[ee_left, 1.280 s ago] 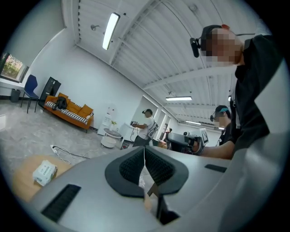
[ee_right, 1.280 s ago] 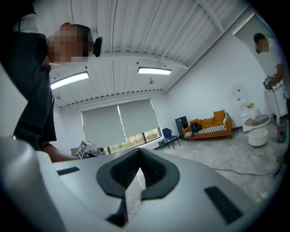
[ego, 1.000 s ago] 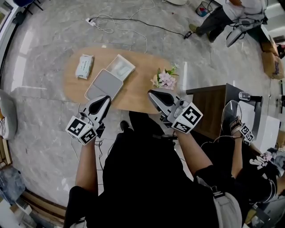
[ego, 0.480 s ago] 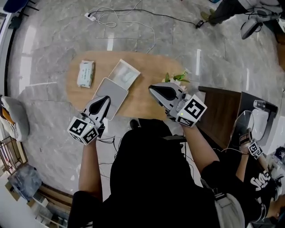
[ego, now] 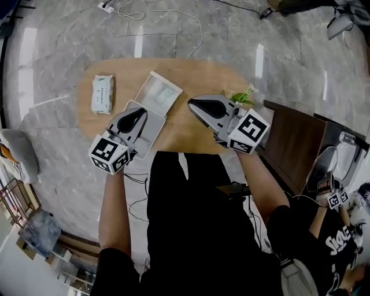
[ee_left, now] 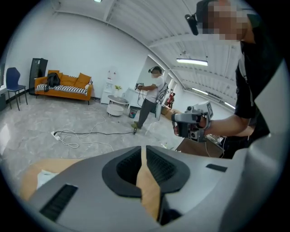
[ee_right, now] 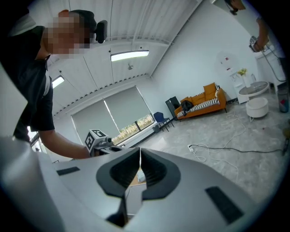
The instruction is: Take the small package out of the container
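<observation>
A low oval wooden table [ego: 191, 72] carries a square see-through container [ego: 158, 93] with something pale inside. A flat grey square piece [ego: 151, 128] lies against its near corner. A small white-green package [ego: 102, 93] lies on the tabletop to the left, outside the container. My left gripper [ego: 143, 111] hangs over the grey piece, shut and empty; in the left gripper view its jaws [ee_left: 143, 149] meet over bare wood. My right gripper [ego: 191, 102] is shut and empty over the table's near right part, its tips [ee_right: 140, 152] pointing left.
A small bunch of flowers [ego: 241, 95] stands at the table's right end, behind my right gripper. A dark wooden cabinet [ego: 295, 139] stands right of the table. A white cable [ego: 167, 17] trails on the marble floor beyond. Another person [ee_left: 152, 97] stands farther off.
Both grippers have come forward and down from in front of the table to over it. The left one now hangs over the grey piece, and both stay shut.
</observation>
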Available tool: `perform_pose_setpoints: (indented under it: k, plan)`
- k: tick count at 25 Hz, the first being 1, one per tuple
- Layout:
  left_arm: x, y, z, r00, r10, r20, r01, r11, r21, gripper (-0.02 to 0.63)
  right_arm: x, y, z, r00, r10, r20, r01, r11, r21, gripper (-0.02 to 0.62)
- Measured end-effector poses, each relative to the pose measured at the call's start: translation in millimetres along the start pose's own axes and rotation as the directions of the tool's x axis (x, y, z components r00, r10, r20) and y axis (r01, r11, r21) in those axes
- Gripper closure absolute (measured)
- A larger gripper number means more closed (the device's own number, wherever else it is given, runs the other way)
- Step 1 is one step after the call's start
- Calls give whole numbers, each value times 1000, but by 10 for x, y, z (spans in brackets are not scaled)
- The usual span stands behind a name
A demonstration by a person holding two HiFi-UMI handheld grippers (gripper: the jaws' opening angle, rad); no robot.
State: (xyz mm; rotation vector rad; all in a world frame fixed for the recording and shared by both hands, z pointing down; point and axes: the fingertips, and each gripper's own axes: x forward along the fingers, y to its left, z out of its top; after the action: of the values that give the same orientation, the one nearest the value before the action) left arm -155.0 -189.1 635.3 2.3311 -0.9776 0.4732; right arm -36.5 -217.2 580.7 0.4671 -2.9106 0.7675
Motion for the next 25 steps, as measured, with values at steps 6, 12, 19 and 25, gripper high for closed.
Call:
perform_pose_setpoints:
  k: [6,12,19,25]
  plan:
    - [500,434,-450,989,-47,-137,48,999,7,528,286,-344,-260,999,-32,-28,33,999,22,581]
    - [967,836,-996,950,-42,-311,48,999,12,506,419,-636,-441,996,-91,-13,92,995,45,581]
    - [1304,1167,-1461,900,-12,-436,30,999,34,476,524,-875,-745,991,-134,-12,134,988,72,581]
    - [1512,1249,-1740,850,4,-527,24,999,47,463,604,-914,-931,992,-122,-30,125,989,82,581]
